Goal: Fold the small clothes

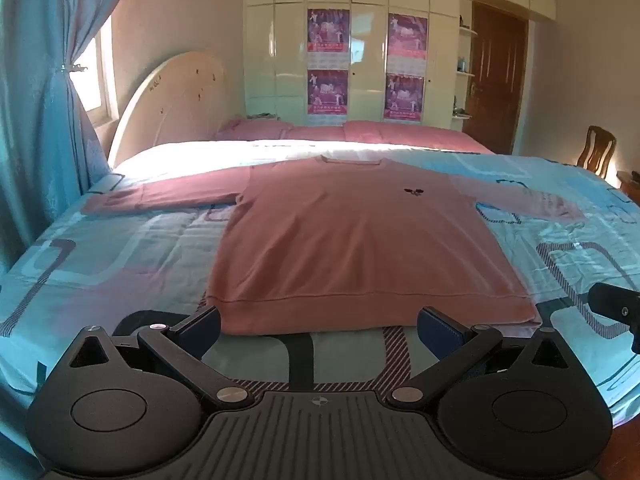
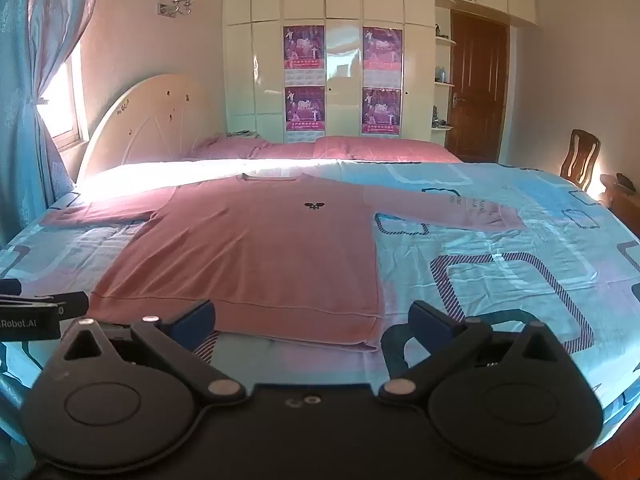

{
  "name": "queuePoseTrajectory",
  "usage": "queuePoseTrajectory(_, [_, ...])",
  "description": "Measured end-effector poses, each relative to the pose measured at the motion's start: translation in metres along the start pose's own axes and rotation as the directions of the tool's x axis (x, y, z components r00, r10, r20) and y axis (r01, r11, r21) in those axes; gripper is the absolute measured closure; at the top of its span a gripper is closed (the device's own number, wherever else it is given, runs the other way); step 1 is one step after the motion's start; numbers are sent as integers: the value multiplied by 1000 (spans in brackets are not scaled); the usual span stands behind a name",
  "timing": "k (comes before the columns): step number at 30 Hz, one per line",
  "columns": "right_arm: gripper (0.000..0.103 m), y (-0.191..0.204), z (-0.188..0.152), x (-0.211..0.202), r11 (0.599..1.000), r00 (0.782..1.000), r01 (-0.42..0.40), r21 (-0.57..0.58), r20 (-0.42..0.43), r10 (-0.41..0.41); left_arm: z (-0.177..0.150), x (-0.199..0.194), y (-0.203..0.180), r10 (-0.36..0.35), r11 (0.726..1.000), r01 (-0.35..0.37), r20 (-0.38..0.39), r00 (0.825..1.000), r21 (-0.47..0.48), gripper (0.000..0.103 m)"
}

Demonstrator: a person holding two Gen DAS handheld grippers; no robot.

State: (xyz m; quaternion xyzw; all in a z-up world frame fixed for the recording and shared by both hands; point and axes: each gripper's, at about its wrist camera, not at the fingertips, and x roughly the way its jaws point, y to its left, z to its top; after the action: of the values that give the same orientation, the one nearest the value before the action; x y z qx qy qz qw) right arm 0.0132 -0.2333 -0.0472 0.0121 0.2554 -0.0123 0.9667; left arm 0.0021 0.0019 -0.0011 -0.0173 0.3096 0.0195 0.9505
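Observation:
A pink long-sleeved shirt [image 1: 352,240] lies flat, front up, on the bed with both sleeves spread out; it also shows in the right wrist view [image 2: 256,256]. Its hem faces me. My left gripper [image 1: 320,322] is open and empty, just short of the hem, near the shirt's middle. My right gripper [image 2: 312,318] is open and empty, just short of the hem near the shirt's right bottom corner [image 2: 372,340]. The right gripper shows at the right edge of the left wrist view [image 1: 616,308].
The bed has a blue patterned sheet [image 1: 120,264] and a pink quilt [image 1: 360,132] at the far side. A headboard [image 1: 172,100] and blue curtain [image 1: 36,120] stand at the left. A wooden chair [image 2: 580,160] stands at the far right.

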Motion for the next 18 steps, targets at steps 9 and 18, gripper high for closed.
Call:
queuePoseTrajectory(9, [1, 1, 1, 0, 1000, 1000, 1, 0, -1, -1, -1, -12, -4, 7, 999, -8, 36, 999, 42, 0])
queuePoseTrajectory(18, [1, 0, -2, -2, 1000, 1000, 6, -2, -3, -6, -3, -9, -4, 0, 999, -1, 24, 1000, 38, 0])
